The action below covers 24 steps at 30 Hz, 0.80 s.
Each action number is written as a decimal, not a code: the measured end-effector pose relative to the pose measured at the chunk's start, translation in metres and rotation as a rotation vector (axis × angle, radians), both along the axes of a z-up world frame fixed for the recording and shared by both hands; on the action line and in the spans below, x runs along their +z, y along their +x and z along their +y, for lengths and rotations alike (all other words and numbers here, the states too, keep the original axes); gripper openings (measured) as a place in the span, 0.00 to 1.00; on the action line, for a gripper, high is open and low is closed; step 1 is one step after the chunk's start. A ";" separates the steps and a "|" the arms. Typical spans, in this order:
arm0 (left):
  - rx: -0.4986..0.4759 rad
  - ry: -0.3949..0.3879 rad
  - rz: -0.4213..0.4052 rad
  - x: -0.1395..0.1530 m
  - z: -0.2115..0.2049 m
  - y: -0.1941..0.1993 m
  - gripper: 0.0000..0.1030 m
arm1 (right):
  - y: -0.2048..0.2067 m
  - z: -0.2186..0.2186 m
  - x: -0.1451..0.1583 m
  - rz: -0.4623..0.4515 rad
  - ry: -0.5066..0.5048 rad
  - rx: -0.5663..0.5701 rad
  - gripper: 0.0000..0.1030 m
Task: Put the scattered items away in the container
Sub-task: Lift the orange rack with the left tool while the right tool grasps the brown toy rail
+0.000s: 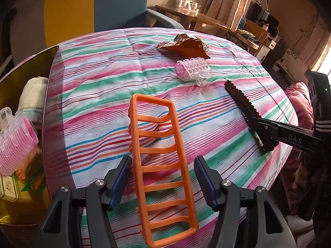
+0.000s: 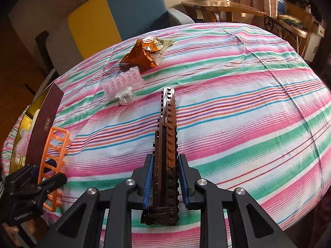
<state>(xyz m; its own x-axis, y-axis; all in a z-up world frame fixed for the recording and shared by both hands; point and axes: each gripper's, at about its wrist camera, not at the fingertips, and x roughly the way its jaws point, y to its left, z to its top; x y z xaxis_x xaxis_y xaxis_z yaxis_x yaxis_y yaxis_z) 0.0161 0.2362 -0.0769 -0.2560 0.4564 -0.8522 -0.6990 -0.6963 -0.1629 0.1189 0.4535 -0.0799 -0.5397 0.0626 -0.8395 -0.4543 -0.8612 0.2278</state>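
Between right tool [image 2: 165,180] pads: long brown brick strip [image 2: 168,144], pinched near one end, far end resting on striped surface [image 2: 248,103]. Risk: strip pivots or snaps apart when lifted. Left tool [image 1: 163,180] spread, orange rack [image 1: 159,165] loose between fingers; gold box [image 1: 26,210] to its left.

A: The gold box [image 1: 49,78] is cut off at the left edge of the left wrist view, its contents only partly seen.

B: On the green packet [image 1: 10,188] inside, lower left, the print is too small to read.

A: The cups [image 1: 186,2] on the far table, top centre, blur together.
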 end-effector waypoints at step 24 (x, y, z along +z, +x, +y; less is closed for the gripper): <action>-0.013 -0.022 0.102 0.011 0.003 0.014 0.52 | 0.008 -0.014 -0.002 0.039 0.070 0.010 0.23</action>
<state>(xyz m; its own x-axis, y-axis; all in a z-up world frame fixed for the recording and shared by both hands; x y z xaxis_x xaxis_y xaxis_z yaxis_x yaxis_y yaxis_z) 0.0300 0.2390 -0.0655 -0.3364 0.4416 -0.8317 -0.7203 -0.6896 -0.0748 0.1264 0.4400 -0.0820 -0.5729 0.1149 -0.8115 -0.4376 -0.8800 0.1843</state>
